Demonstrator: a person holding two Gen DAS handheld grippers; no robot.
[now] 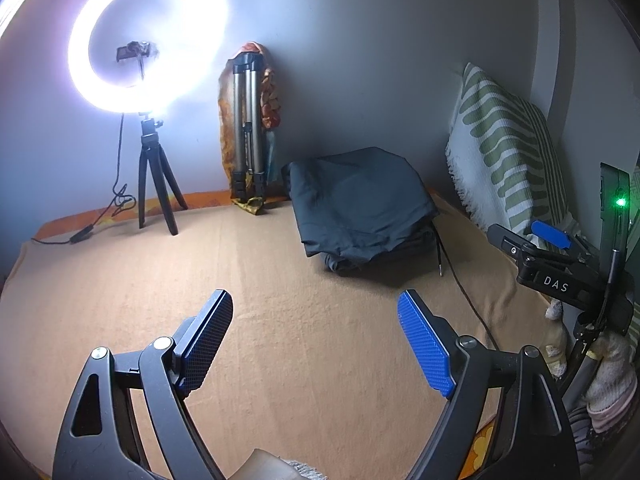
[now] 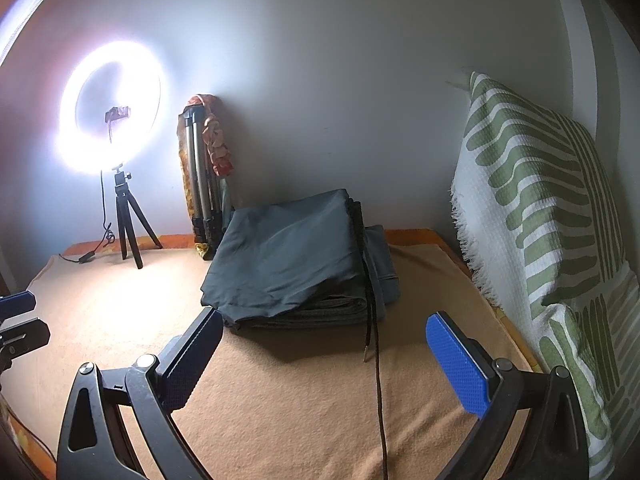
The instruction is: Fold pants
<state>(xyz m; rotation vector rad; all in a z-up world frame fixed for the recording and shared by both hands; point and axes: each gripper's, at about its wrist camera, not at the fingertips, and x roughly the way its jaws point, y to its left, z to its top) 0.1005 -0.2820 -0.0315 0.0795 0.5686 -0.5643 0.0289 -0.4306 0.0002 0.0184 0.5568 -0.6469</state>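
1. A tan blanket point(image 2: 280, 400) covers the bed as the work surface.
2. Dark pants point(image 2: 296, 264) lie folded in a stack near the wall, likely finished.
3. A ring light point(image 1: 148, 36) stands behind, lighting the scene.
4. Left gripper point(image 1: 320, 344) and right gripper point(image 2: 324, 364) hover with fingers spread, holding nothing.

Both tongs, left tongs point(image 1: 316, 342) and right tongs point(image 2: 324, 360), share black curved arms, silver screws, textured blue pads point(image 1: 426, 344); white "DAS" lettering marks one.
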